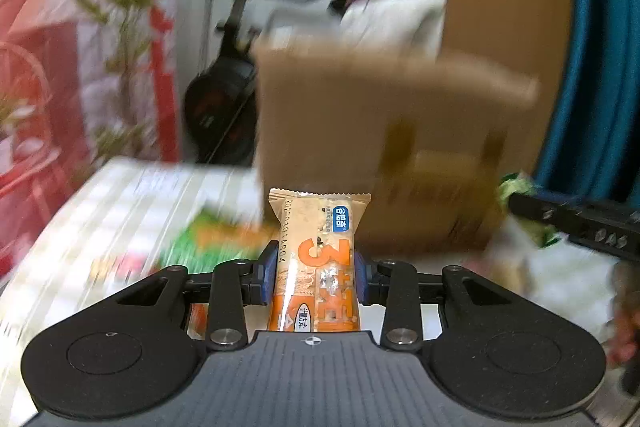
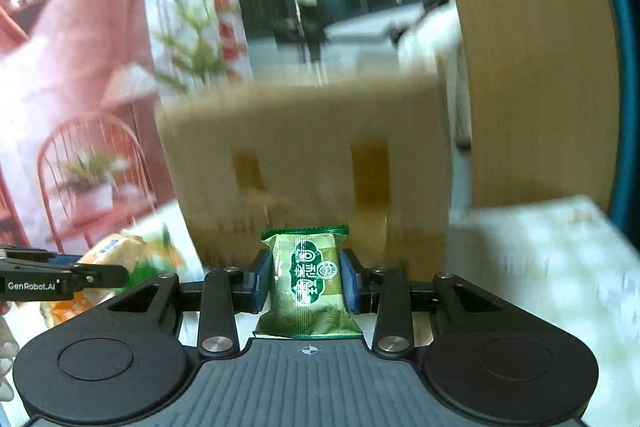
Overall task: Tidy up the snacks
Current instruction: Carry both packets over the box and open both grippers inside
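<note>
My left gripper (image 1: 315, 277) is shut on an orange and beige snack bar (image 1: 316, 259), which stands upright between the blue pads above the table. My right gripper (image 2: 306, 281) is shut on a green snack packet (image 2: 308, 281), also held upright off the table. A brown cardboard box (image 1: 360, 135) stands just behind both, blurred; in the right wrist view the box (image 2: 304, 155) fills the middle. The right gripper's arm (image 1: 576, 223) shows at the right edge of the left wrist view, and the left gripper (image 2: 60, 277) with its bar shows at the left of the right wrist view.
More snack packets (image 1: 208, 239) in green and orange lie on the pale patterned table (image 1: 120, 211) to the left. A large brown board (image 2: 532, 67) with a blue rim stands behind at the right. A red curtain (image 1: 40, 27) and a plant hang at the left.
</note>
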`<state>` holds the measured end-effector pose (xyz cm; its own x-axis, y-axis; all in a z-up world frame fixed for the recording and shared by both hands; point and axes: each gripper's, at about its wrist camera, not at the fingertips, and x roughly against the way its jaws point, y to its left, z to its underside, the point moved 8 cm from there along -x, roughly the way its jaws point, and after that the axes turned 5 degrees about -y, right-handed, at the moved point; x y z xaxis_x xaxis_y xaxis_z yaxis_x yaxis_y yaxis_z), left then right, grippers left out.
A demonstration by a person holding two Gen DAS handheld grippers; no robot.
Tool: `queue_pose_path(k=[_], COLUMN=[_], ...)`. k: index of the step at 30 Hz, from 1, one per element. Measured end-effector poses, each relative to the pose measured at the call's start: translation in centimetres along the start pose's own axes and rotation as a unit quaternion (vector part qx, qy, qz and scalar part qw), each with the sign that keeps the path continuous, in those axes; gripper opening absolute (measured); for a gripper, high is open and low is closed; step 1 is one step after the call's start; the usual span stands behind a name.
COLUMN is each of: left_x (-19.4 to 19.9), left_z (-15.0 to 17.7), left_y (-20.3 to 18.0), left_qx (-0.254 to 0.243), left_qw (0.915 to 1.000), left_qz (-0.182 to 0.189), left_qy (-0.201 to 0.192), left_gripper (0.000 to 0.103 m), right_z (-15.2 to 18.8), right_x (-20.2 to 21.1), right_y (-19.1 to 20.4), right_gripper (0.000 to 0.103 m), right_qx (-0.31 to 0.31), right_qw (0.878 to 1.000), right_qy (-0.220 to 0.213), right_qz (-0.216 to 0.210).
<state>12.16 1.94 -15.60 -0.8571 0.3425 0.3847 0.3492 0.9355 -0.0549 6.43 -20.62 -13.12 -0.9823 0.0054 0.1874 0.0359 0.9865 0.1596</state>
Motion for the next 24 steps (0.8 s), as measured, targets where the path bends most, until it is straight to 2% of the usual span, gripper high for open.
queue_pose_path(k=[2,5,9,15,20,22,23,24], left_x=[0.4,0.1,-2.4,-9.4,-13.4,-13.3,-13.2,-12.8], left_z=[-3.1,-7.5,-12.3,-15.8,-16.1,-15.5,-15.2,-15.0], left_y=[-0.7,-1.6,-2.9,-3.4,-2.9,-2.4,-2.2,-1.9], left_qx=[-0.01,-0.023,-0.04,-0.058,-0.048,-0.053,-0.056,-0.059], left_qw=[0.9993,0.9967,0.9935,0.9955,0.998,0.9982,0.9983,0.9981], left_qz=[0.011,0.023,0.02,-0.012,-0.019,-0.013,-0.009,-0.006], left_qy=[-0.033,-0.074,-0.104,-0.074,-0.036,-0.024,-0.017,-0.016], left_gripper=[0.039,0.039,0.039,0.039,0.04,0.048,0.062,0.072], right_z=[-3.2,-7.5,-11.4,-13.7,-11.9,-11.1,-11.1,-10.9], right_x=[0.0,-0.5,-2.9,-8.4,-11.0,-11.0,-10.6,-10.1], right_y=[0.0,-0.1,-1.3,-3.6,-5.2,-5.4,-5.3,-5.2], right_gripper=[0.033,0.033,0.033,0.033,0.034,0.039,0.05,0.055], right_qx=[-0.013,-0.001,0.025,0.027,0.003,-0.005,-0.003,0.0], right_qw=[0.999,0.997,0.997,0.998,0.997,0.997,0.998,0.998], right_qy=[-0.033,-0.069,-0.076,-0.04,-0.008,-0.002,-0.014,-0.02], right_qz=[-0.015,-0.022,-0.005,0.044,0.074,0.071,0.065,0.064])
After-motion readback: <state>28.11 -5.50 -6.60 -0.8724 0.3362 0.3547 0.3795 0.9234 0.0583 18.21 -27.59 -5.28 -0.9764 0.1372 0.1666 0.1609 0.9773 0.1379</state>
